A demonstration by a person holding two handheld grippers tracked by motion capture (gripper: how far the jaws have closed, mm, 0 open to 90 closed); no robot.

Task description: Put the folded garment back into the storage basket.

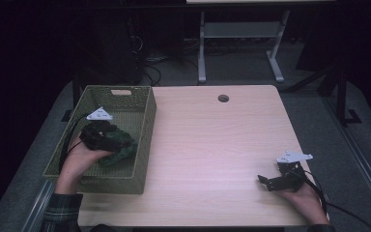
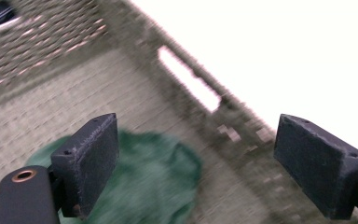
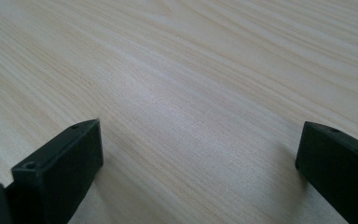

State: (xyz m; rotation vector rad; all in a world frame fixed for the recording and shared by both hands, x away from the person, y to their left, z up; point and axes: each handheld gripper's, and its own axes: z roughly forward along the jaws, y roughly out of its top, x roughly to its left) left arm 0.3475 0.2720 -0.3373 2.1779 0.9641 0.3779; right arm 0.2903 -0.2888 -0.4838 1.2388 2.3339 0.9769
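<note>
Left hand-held gripper (image 1: pixel 107 134) is seen inside the green woven basket (image 1: pixel 142 140), held low over a dark green cloth (image 1: pixel 121 145) lying on the basket floor in the near half. In the left gripper view the jaws are spread wide apart with nothing between them; the cloth (image 2: pixel 144 182) is seen below and behind the left jaw, not clamped. Contact between jaw and cloth cannot be told, the view is blurred. A slot handle in the basket wall (image 2: pixel 189 84) is seen ahead of the jaws.

The basket is placed on the left edge of the desk (image 1: pixel 212 145), long side running away from the person, a second slot handle visible in its far wall.

Right hand-held gripper (image 1: pixel 266 181) is held at the near right corner of the desk, well apart from the basket, jaws pointed left. In the right gripper view the jaws are wide open, empty, and held just above bare wood grain (image 3: pixel 191 93).

A round cable hole (image 1: pixel 223 98) is seen near the far edge of the desk. Cables are trailed from both grippers toward the person
</note>
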